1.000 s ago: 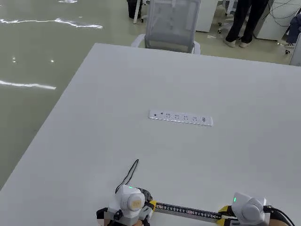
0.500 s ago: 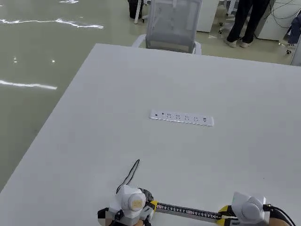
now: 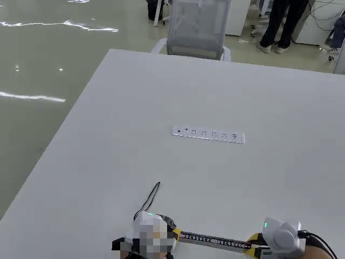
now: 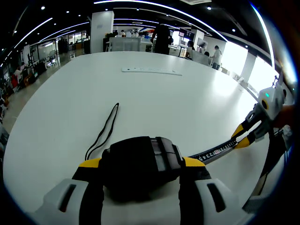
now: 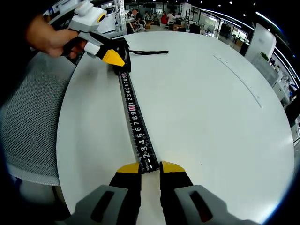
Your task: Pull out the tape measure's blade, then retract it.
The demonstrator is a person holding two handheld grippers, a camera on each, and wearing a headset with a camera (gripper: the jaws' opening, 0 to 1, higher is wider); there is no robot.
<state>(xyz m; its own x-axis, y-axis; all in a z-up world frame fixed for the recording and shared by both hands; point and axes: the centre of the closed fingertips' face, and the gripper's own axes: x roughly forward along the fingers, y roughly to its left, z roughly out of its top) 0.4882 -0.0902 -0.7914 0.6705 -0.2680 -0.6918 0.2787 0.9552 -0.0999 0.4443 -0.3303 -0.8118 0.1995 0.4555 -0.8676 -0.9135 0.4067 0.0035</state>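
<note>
Black blade (image 5: 135,123) tight in right gripper (image 5: 150,167)

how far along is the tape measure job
Done: the blade is pulled out across the table, from the case in the left gripper to the right gripper pinching its tip. In hand: both hold it extended. Remaining: retracting it into the case.

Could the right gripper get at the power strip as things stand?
Probably not yet: the right gripper is shut on the end of the blade. The table toward the power strip looks bare, so the path seems free once it lets go.
</note>
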